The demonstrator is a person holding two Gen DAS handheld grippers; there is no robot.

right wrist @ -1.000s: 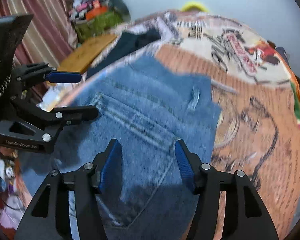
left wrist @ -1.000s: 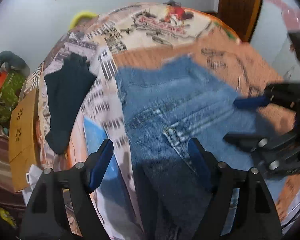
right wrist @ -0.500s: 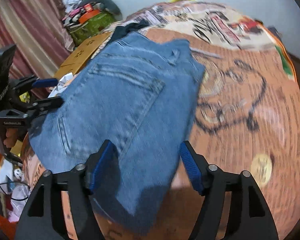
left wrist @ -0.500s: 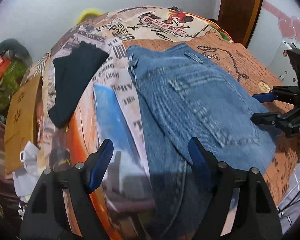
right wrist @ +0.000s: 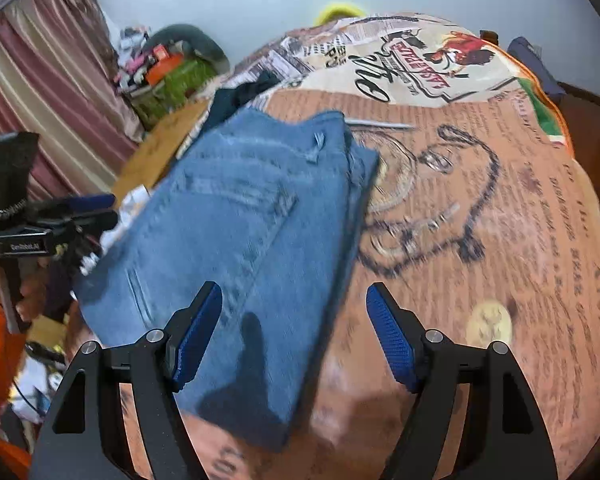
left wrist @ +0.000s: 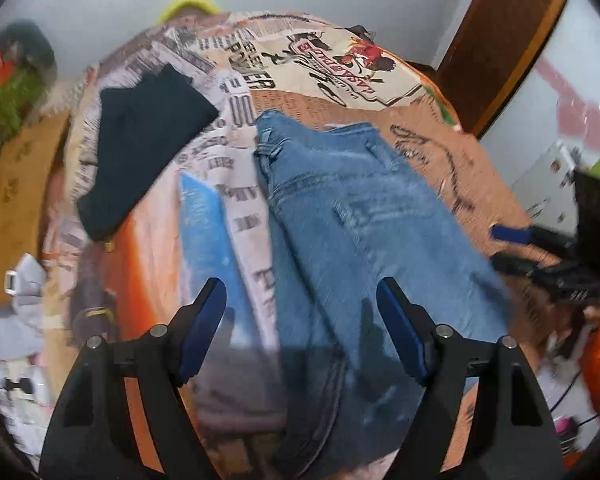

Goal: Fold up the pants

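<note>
Folded blue jeans (left wrist: 356, 232) lie on the printed bedspread (left wrist: 316, 64), back pocket up. They also show in the right wrist view (right wrist: 244, 224). My left gripper (left wrist: 302, 322) is open and empty, above the near left edge of the jeans. My right gripper (right wrist: 294, 330) is open and empty, above the near right edge of the jeans. Each gripper shows in the other's view: the right gripper (left wrist: 512, 246) beside the jeans' right edge, the left gripper (right wrist: 96, 210) at their left edge, both apart from the cloth.
A dark folded garment (left wrist: 140, 140) lies on the bed left of the jeans. A cardboard box (left wrist: 8, 200) and clutter (right wrist: 160, 72) stand beside the bed. A wooden door frame (left wrist: 496, 44) is at the back right. Striped curtains (right wrist: 36, 96) hang on the left.
Both grippers have pulled back from the jeans and opened wider. The jeans now lie folded and free on the bed.
</note>
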